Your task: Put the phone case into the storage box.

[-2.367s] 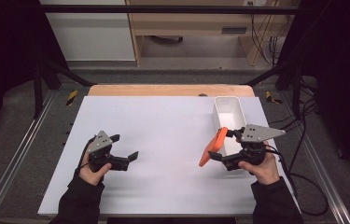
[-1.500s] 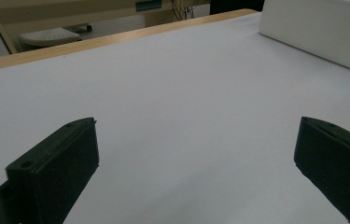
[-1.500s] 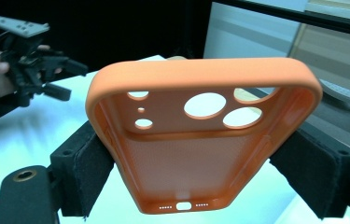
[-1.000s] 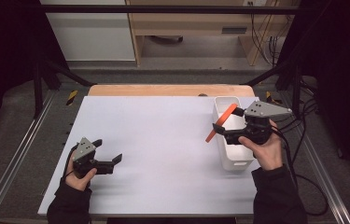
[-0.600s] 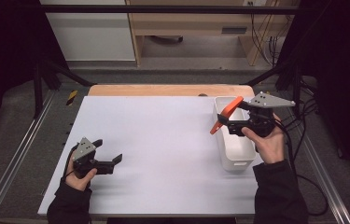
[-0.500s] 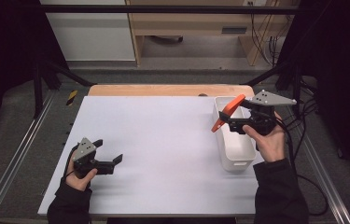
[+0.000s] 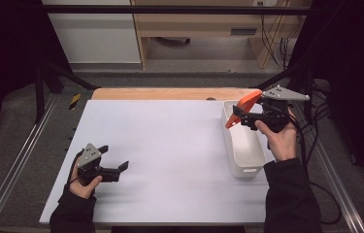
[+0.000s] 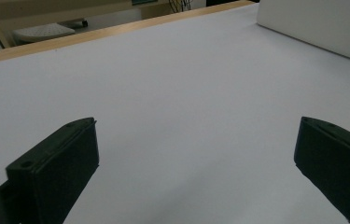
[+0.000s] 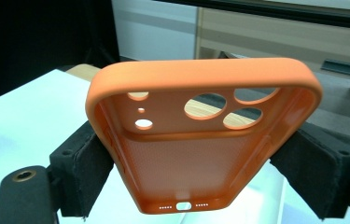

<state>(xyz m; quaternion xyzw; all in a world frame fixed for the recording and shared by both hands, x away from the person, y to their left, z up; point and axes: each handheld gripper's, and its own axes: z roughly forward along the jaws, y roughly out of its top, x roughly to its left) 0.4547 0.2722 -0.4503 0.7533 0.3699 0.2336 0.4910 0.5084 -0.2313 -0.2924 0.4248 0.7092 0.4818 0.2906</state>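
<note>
Orange phone case (image 9: 200, 140), smooth rubbery shell with round cutouts, pinched by right gripper (image 9: 200, 177).

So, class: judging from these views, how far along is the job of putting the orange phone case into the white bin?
Done: the right gripper has the orange phone case clamped and lifted. In hand: the case hangs over the white bin's far end. Left: lowering and releasing it inside. The left gripper rests open on the table.
</note>
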